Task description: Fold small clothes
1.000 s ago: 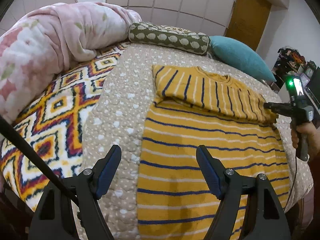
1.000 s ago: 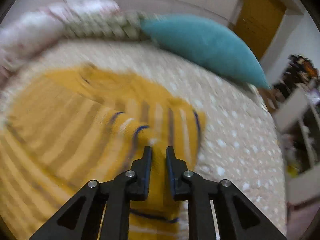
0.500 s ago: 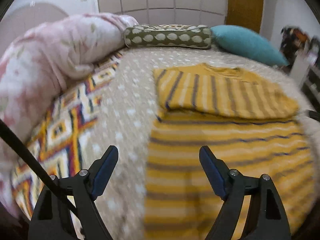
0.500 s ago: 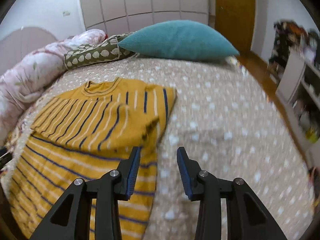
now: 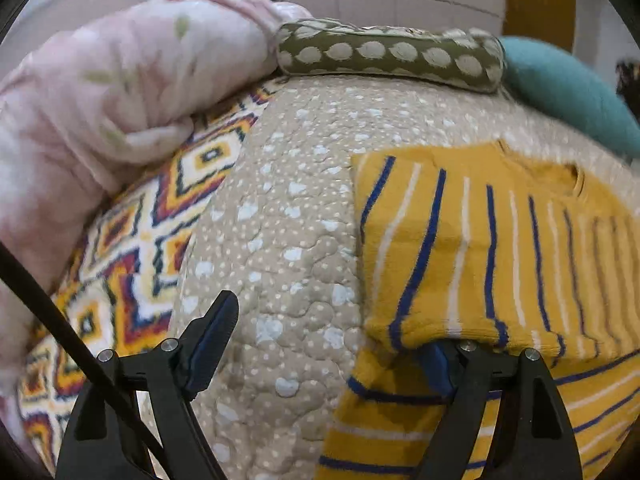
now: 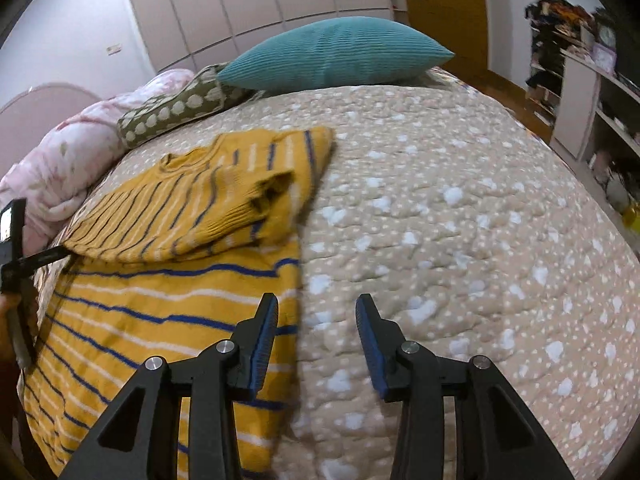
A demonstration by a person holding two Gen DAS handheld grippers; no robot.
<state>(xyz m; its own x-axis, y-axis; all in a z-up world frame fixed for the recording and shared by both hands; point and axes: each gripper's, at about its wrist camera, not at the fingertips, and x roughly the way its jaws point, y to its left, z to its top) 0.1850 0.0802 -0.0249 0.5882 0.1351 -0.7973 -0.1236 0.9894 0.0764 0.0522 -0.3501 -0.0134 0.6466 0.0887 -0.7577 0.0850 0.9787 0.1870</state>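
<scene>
On the spotted quilt (image 6: 460, 208) lies my yellow striped sweater (image 6: 160, 304), sleeves folded across. Left gripper (image 5: 332, 344) gapes wide, one finger under the sleeve edge; right gripper (image 6: 316, 340) hovers open, empty. I'd pinch both layers squarely.

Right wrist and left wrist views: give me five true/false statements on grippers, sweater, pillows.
1. The right gripper is open and holds nothing. True.
2. The yellow knit sweater with blue and white stripes has sleeves folded across its chest. True.
3. The teal ribbed pillow lies on the sweater. False: it lies apart, at the head of the bed.
4. The left gripper is shut. False: it is wide open, one finger under the folded sleeve's edge.
5. The olive spotted bolster is on the floor. False: it lies on the beige quilted bedspread.
</scene>
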